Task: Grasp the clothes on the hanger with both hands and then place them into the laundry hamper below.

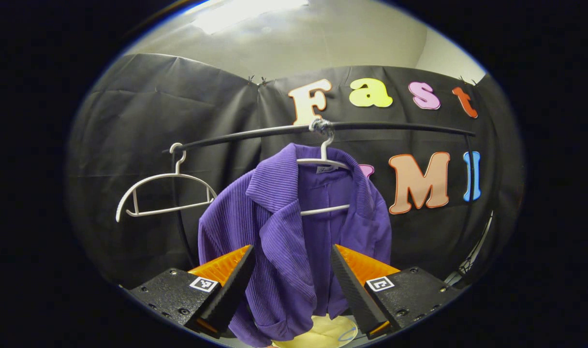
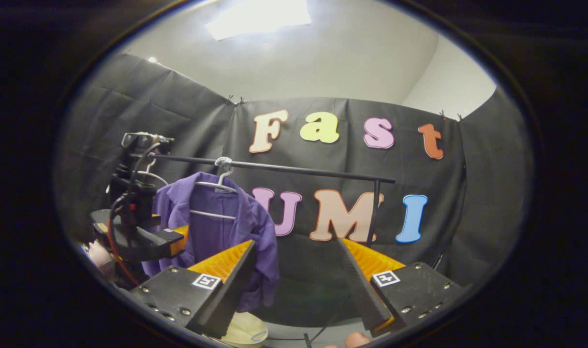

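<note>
A purple ribbed jacket (image 1: pixel 294 232) hangs on a white hanger (image 1: pixel 323 164) from a black rail (image 1: pixel 371 126). My left gripper (image 1: pixel 292 252) is open, its fingers spread either side of the jacket's front, a little short of it. A pale hamper rim (image 1: pixel 323 333) shows below the jacket. In the right gripper view the same jacket (image 2: pixel 216 227) hangs at the left, with the left gripper (image 2: pixel 178 238) and a hand in front of it. My right gripper (image 2: pixel 296 244) is open and stands off to the right of the jacket, holding nothing. The hamper (image 2: pixel 245 328) sits low under the jacket.
An empty white hanger (image 1: pixel 166 195) hangs at the left end of the rail. The rack's black upright (image 2: pixel 374 210) stands to the right of the jacket. A cable (image 2: pixel 323 328) lies on the floor near the hamper.
</note>
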`<state>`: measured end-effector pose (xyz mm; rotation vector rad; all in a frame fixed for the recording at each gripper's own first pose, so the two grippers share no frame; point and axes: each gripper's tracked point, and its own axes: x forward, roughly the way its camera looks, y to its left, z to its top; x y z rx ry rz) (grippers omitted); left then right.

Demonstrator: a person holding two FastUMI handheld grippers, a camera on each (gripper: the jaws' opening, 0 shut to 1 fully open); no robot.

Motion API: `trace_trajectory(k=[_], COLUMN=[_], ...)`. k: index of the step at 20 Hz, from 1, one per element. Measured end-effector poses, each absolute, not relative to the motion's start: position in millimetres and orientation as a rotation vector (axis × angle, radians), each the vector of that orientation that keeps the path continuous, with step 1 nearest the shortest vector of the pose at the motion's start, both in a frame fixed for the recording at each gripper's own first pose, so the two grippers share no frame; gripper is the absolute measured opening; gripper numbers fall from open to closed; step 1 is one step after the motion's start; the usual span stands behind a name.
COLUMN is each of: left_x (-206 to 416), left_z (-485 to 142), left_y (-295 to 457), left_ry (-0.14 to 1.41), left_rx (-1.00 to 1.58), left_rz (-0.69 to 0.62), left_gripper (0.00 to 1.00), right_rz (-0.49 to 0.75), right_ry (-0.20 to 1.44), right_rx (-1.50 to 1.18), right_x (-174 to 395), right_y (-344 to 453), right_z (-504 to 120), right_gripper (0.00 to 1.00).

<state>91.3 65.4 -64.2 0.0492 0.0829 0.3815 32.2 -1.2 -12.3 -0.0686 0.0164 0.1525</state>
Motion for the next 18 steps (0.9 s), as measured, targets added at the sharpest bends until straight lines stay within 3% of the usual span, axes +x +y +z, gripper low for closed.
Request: trace_trajectory(k=[6,8,11,12,15,18], left_x=[117,122,129,129,125,119], left_z=[-87,-86,-89,-90,-87,-83], left_y=[89,91,89,89,89,94], left_ry=[0.122,0.120,0.129,0.135,0.130,0.132], left_rx=[0.043,0.058,0.085,0.087,0.082,0.086], left_rz=[0.414,0.379,0.302,0.273,0.213,0.176], left_gripper=[0.96,0.91,0.59,0.53,0.17,0.05], right_rz=[0.117,0.101,0.096,0.097,0.104,0.114], right_ry=[0.025,0.028,0.029,0.030,0.045,0.069], right_rx=[-0.089,-0.088,-0.074,-0.072,-0.056,-0.033], right_x=[36,39,45,48,55,64], right_y=[0,2,11,15,29,51], right_z=[-22,-28,-37,-40,-56,-72], right_gripper=[0.94,0.94,0.95,0.95,0.95,0.98])
